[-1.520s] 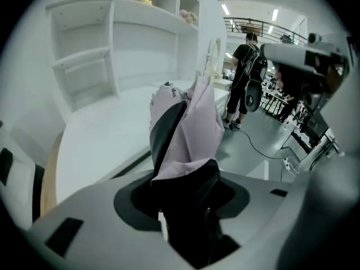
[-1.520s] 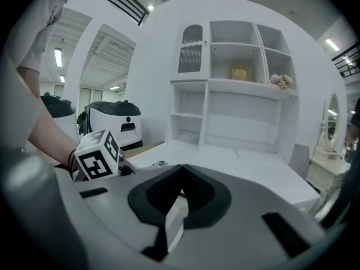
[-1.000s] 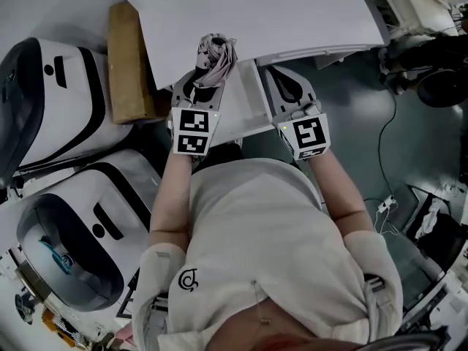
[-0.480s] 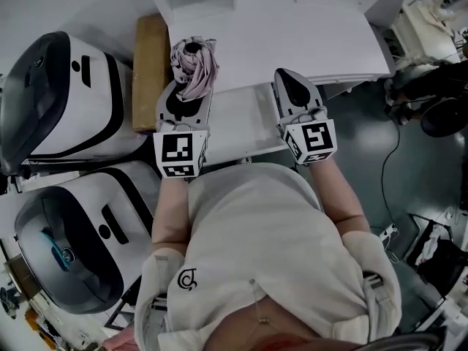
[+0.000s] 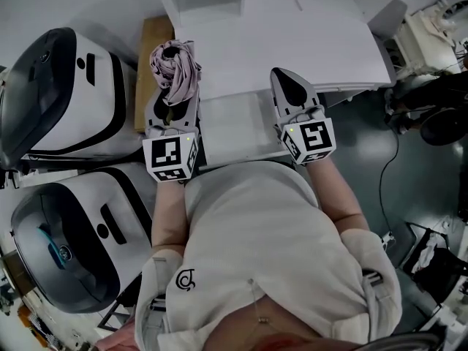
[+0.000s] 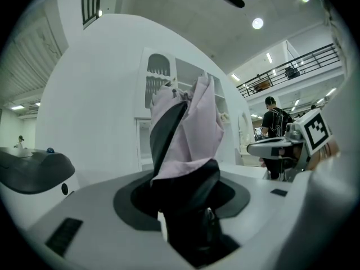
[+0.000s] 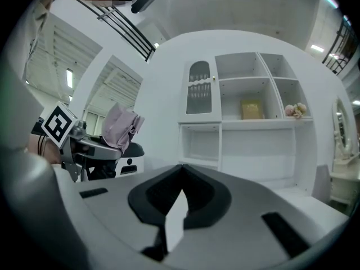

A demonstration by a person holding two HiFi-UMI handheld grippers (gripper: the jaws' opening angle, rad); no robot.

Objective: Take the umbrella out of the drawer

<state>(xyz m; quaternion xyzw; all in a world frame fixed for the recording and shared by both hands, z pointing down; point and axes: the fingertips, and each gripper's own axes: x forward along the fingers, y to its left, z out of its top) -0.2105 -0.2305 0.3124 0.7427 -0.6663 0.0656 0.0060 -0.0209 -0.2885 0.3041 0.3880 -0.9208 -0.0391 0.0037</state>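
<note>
While the drawer (image 5: 238, 119) stands pulled out from the front edge of the desk (image 5: 307, 42), the room at the desk's left edge is narrow. A brown box (image 5: 152, 57) stands close along that edge. Beyond it, two white and black machines (image 5: 73, 93) (image 5: 73, 232) fill the left side. Past the right edge of the desk there is open dark floor (image 5: 409, 167). The person stands close to the drawer's front.

Compared with one second ago, the left gripper (image 5: 170, 115) has risen and gone to the left. Then the umbrella (image 5: 175, 68) was over the front left corner of the drawer. Now it is fully out of the drawer and hangs over the left edge of the desk, partly above the brown box. The right gripper (image 5: 291, 93) has also come up a little and now lies over the drawer's right rim.

The left gripper's jaws are partly apart and clenched on the dark lower end of the folded umbrella, and the pale pink cloth stands up beyond them. The right gripper's jaws are closed with the tips together and hold nothing. They point at the white shelves (image 7: 256, 103) above the desk.
</note>
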